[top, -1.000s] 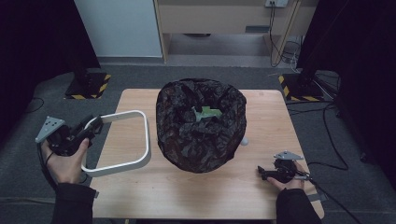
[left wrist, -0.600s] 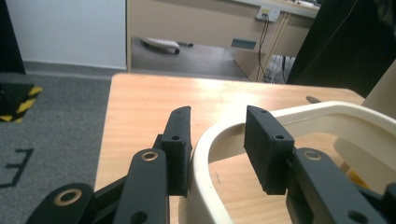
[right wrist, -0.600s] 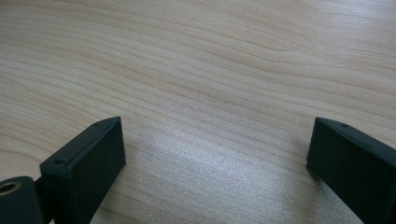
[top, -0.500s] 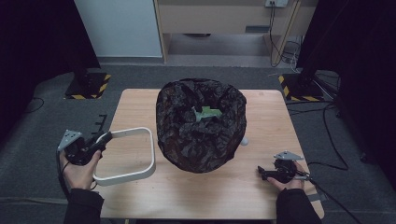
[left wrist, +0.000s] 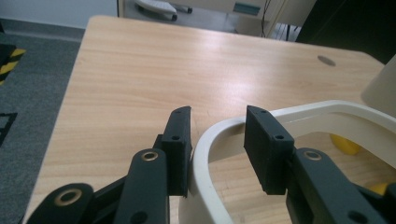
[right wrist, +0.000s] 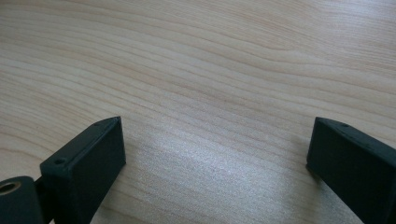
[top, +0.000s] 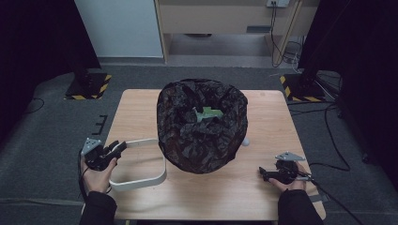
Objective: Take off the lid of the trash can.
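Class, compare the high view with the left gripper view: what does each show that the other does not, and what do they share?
High view alone: the bin lined with a black bag, a green scrap inside it, and the right claw resting near the table's front edge. Left gripper view alone: a yellow item on the table inside the ring, and a close look at the jaws standing either side of the ring's wall. Shared: the wooden table, the white ring and the left claw.
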### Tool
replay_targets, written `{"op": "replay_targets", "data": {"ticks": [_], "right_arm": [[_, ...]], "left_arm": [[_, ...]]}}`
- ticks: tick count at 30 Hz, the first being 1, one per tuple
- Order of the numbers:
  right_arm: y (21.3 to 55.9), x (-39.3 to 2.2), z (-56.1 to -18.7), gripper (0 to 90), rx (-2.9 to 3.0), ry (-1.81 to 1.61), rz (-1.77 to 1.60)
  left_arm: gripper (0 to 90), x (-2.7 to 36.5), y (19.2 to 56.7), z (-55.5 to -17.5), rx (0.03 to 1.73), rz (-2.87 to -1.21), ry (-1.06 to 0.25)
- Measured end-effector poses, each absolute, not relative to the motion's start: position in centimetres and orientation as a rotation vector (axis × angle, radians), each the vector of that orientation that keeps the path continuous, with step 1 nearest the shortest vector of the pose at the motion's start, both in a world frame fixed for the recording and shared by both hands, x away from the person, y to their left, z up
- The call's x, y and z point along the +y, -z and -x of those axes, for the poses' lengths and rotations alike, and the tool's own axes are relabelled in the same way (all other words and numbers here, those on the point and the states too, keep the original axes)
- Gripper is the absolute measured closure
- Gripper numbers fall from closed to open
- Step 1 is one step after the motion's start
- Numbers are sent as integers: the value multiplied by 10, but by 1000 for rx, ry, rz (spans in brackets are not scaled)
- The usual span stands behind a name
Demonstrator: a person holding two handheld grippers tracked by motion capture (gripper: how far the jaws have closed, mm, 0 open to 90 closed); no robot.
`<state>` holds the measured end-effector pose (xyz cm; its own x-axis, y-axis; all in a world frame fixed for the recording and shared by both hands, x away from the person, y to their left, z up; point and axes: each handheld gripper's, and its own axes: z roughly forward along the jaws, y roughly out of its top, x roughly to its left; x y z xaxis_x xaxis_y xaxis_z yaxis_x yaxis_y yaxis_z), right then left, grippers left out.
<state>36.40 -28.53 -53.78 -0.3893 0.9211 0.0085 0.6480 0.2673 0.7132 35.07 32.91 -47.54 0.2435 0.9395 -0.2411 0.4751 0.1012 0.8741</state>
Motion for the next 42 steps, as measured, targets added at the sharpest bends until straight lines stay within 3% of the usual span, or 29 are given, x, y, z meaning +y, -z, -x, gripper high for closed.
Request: {"op": "replay_targets", "data": {"ticks": [23, 42], "right_arm": [[538, -285, -363, 48, 2127, -901, -1429], [537, -286, -362, 76, 2124, -910, -1421]], "left_arm": [[615, 302, 520, -358, 1326, -1718, -645], [584, 313, 530, -362, 1294, -1780, -681]]}}
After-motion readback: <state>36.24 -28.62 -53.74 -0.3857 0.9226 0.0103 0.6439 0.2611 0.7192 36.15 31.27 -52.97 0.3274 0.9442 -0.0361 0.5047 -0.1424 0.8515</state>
